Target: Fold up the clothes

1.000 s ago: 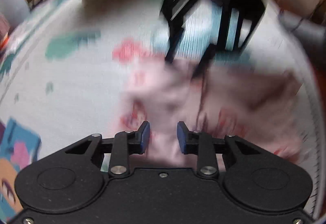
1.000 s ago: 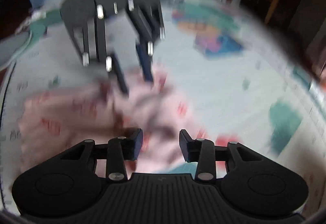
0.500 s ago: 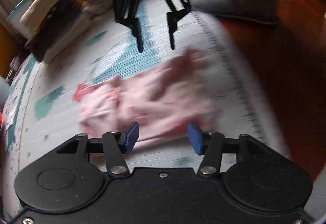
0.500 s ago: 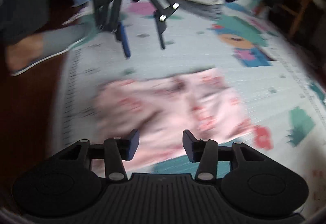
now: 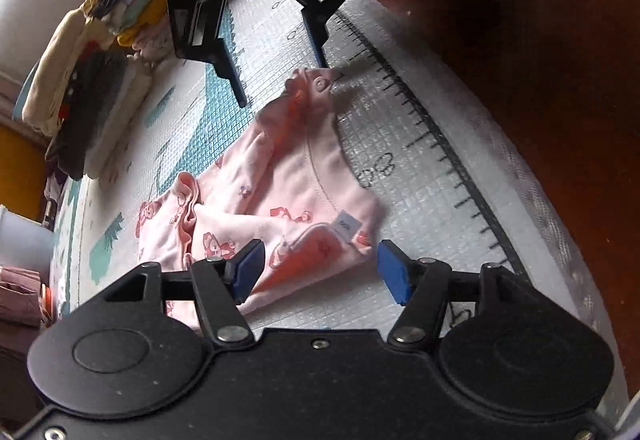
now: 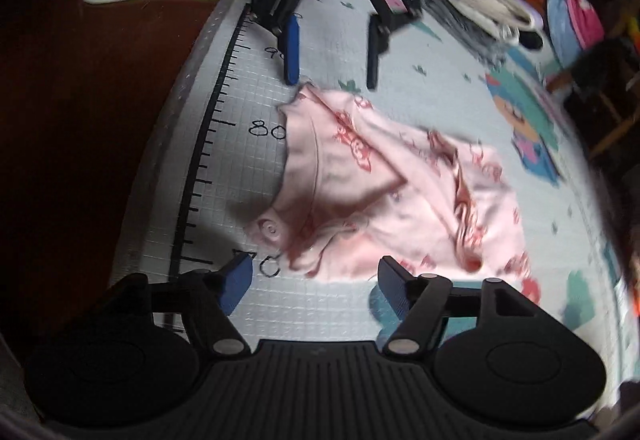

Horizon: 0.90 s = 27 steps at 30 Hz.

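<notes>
Pink garment lies crumpled on my play mat, beside its ruler edge. My left gripper and right gripper hover at opposite ends, jaws opening, pads off the cloth, grasping nothing.

On the play mat, a printed ruler scale is seen along the edge, with "80" readable beside it; the numerals above and below are partly covered. A small white tag on the pink garment bears print too small to be read.
</notes>
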Tool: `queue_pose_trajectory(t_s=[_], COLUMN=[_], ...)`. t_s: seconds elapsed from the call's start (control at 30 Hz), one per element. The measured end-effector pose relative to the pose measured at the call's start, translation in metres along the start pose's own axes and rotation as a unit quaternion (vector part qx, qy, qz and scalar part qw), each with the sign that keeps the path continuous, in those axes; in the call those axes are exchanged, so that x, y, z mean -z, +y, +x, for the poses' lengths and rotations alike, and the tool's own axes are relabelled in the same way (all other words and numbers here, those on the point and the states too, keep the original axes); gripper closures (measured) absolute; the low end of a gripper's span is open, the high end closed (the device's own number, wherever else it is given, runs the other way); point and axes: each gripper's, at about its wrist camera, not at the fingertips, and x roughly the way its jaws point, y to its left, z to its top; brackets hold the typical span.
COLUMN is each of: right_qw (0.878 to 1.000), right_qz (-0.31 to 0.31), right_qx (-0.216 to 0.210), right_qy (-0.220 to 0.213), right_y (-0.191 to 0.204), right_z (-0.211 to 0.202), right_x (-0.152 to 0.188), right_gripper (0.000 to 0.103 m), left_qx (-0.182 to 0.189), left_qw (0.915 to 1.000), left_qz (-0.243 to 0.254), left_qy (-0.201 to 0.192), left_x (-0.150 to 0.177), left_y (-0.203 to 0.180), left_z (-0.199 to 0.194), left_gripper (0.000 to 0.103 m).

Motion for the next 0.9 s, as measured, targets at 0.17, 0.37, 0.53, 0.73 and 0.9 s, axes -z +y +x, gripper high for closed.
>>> queue_pose_trajectory(t_s=[0.17, 0.37, 0.53, 0.73, 0.9], right_qw=[0.998, 0.999, 0.995, 0.976, 0.965], right_qz=[-0.047, -0.030, 0.076, 0.204, 0.250], right_qx=[0.025, -0.001, 0.017, 0.015, 0.001], right_qy=[-0.017, -0.029, -0.055, -0.070, -0.076], right_y=[0.006, 0.000, -0.032, -0.073, -0.086], right_z=[0.001, 0.001, -0.014, -0.016, -0.017], right_x=[-0.004, -0.007, -0.013, -0.005, 0.004], right_gripper=[0.054, 0.087, 0.090, 0.091, 0.091], left_qx=[0.002, 0.016, 0.022, 0.014, 0.008], left_qw=[1.0000, 0.9988, 0.9974, 0.9958, 0.9960], left_qz=[-0.008, -0.046, -0.069, -0.090, -0.088], left_qy=[0.000, -0.001, -0.002, 0.000, 0.012], left_x=[-0.001, -0.003, -0.007, -0.007, -0.010], left_y=[0.001, 0.003, 0.002, 0.002, 0.011], left_z=[0.005, 0.005, 0.006, 0.007, 0.013], left_gripper=[0.041, 0.041, 0.040, 0.036, 0.039])
